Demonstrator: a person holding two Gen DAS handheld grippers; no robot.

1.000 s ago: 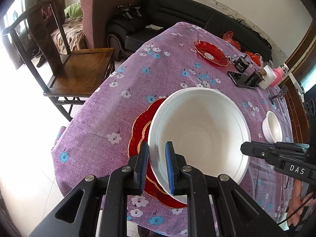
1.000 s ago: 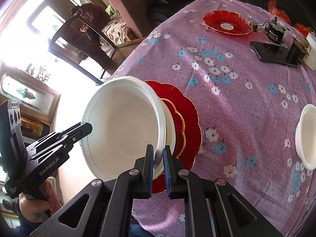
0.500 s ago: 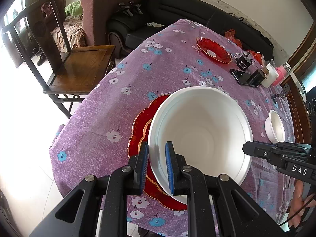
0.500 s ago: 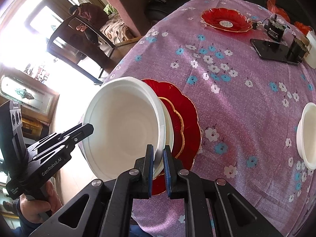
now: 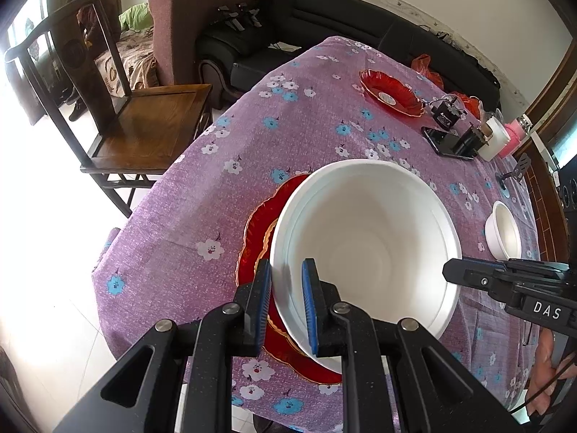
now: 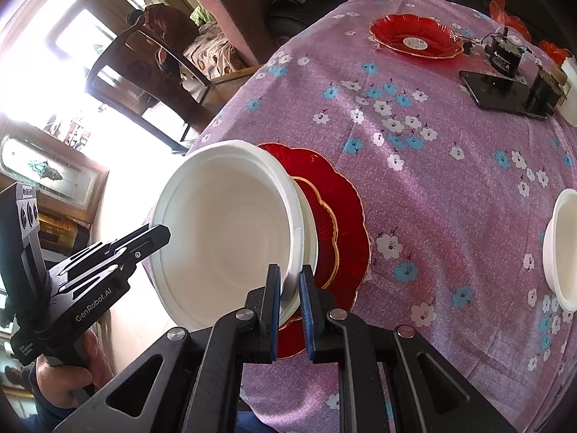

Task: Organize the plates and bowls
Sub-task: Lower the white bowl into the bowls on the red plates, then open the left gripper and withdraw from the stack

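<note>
A large white bowl (image 5: pixel 368 245) hangs tilted just above a red gold-trimmed plate (image 5: pixel 258 231) on the purple flowered tablecloth. My left gripper (image 5: pixel 286 267) is shut on the bowl's near rim. Across the bowl, the right gripper (image 5: pixel 449 274) reaches in to the opposite rim. In the right wrist view the right gripper (image 6: pixel 288 274) is shut on the white bowl (image 6: pixel 230 231) at its edge, over the red plate (image 6: pixel 346 209), while the left gripper (image 6: pixel 162 232) holds the far side. Under the bowl, most of the plate's middle is hidden.
A small white bowl (image 6: pixel 562 249) sits at the right of the table. A second red plate (image 6: pixel 414 36) lies at the far side, next to a phone (image 6: pixel 501 90) and small gadgets. A wooden chair (image 5: pixel 144 119) stands left of the table, and sofas lie beyond.
</note>
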